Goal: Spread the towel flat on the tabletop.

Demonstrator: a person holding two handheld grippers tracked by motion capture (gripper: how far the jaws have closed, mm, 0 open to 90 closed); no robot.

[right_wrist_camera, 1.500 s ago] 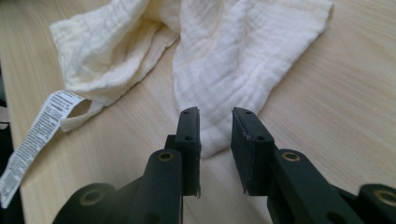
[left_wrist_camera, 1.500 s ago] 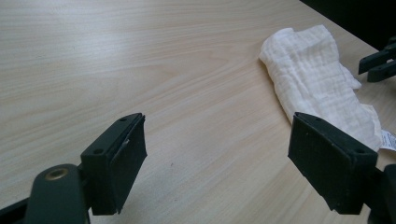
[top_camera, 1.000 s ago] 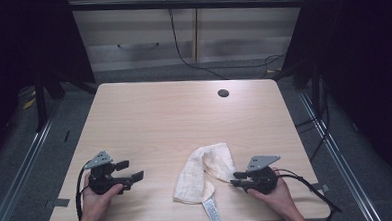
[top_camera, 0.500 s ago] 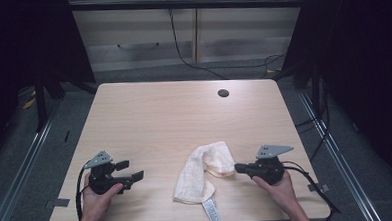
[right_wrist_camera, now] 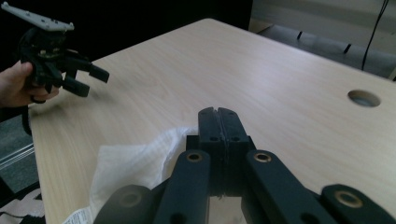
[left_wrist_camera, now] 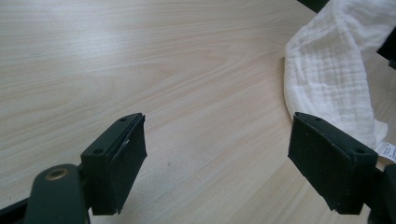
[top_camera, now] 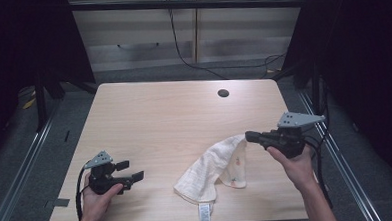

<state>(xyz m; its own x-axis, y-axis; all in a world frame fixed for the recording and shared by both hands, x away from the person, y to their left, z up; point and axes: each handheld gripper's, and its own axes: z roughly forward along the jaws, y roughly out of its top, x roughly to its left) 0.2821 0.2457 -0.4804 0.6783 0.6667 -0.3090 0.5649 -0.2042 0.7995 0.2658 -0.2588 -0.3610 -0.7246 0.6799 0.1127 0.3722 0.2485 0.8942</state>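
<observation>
White muslin cloth, one item, lies crumpled near the front edge of my pale wooden desk, one corner lifted off the surface and pinched in my right gripper, whose fingers are closed tight on that fabric. My left gripper hovers well apart at the desk's left, fingers spread wide, holding nothing.

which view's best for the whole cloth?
High view: the cloth shows whole, one corner pinched in the right gripper, the rest draping to the table. Left gripper view catches one folded side; right gripper view, a patch beneath shut jaws.
</observation>
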